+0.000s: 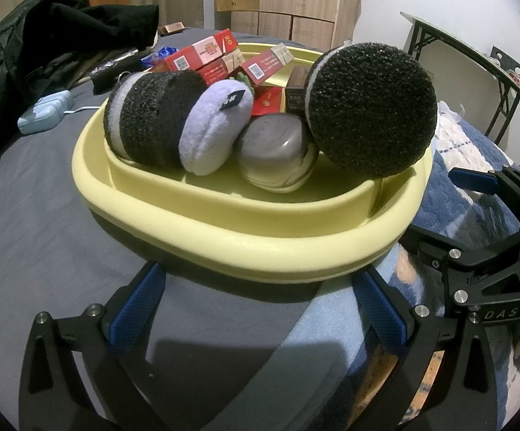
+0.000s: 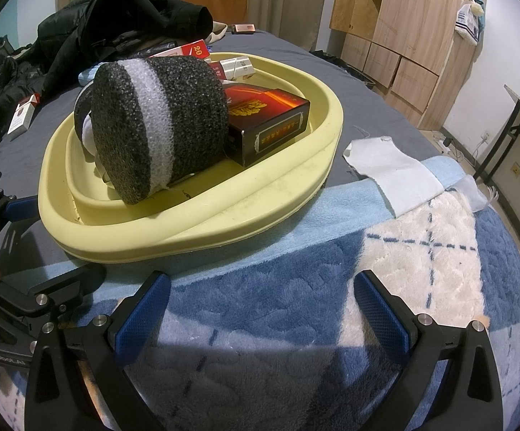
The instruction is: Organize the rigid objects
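Judging by looks, the yellow tray sits on the bed near its blanket-covered edge, heaped with red cartons, two black foam cylinders, a lilac puff and a grey case. I hold both tools released and empty: left tool just short of the rim, right tool over the blue blanket. I reckon the cartons are light, stiff and crushable, so I'd pinch across their flat faces; the foam will squash.
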Motion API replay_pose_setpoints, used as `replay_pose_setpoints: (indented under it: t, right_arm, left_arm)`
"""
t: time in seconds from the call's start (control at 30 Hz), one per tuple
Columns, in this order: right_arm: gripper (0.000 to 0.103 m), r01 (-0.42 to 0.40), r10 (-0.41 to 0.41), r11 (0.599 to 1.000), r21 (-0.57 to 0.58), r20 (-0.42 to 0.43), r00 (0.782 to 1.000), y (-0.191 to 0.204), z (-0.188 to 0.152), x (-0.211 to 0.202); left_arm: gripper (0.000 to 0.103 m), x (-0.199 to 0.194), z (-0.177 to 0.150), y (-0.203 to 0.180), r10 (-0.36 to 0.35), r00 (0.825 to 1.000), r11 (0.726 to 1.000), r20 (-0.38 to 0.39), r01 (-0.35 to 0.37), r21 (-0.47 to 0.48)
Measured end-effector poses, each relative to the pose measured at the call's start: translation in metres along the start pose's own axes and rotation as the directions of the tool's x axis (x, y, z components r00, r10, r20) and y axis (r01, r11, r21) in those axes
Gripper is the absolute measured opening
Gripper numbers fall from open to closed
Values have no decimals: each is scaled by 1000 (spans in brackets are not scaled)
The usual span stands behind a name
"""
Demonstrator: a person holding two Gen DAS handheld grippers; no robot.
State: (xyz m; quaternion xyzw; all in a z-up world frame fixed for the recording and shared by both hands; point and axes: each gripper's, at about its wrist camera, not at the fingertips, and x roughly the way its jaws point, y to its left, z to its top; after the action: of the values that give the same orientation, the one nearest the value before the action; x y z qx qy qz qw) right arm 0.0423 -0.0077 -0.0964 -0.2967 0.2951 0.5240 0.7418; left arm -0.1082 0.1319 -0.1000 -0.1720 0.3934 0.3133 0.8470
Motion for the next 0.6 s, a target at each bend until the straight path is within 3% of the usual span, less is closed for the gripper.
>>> replay_pose_setpoints:
  t: [0.6]
  right_arm:
    - [103,1,-1,1000,0,0,1000,0,0,-1]
  left_arm:
    - [103,0,-1,1,6,1000,1000,5,-6,2]
